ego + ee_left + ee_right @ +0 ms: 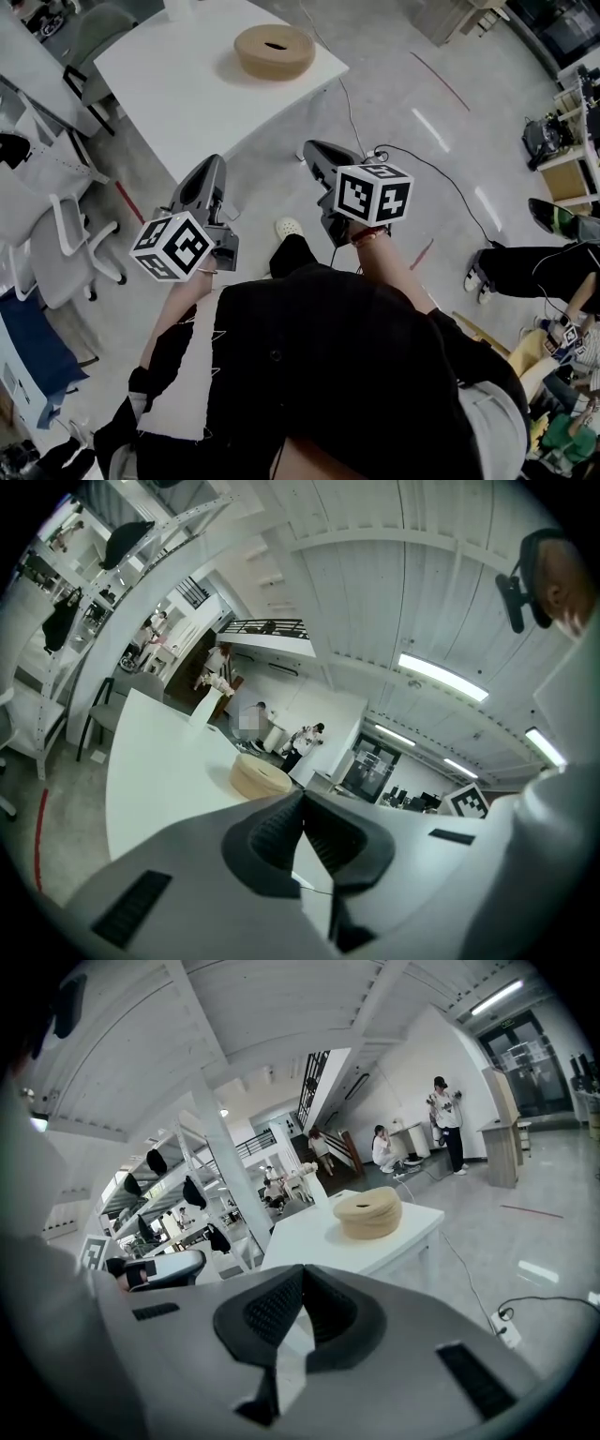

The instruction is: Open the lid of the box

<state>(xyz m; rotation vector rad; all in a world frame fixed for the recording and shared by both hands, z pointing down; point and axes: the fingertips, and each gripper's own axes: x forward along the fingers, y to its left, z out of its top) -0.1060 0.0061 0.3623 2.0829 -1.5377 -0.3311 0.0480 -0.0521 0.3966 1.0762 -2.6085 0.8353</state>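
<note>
The left gripper [302, 801] and right gripper [302, 1275] both hold their fingers together, empty, with the round tan box [274, 51] well beyond their tips.

The person wears a black top [347, 375], a red band [368, 234] at the right wrist and a pale shoe [289, 227]. The left gripper [210, 161] and right gripper [311, 146] have glossy grey shells, black ribbed pads [272, 1309] and white cubes [373, 194] printed with black square markers.
</note>
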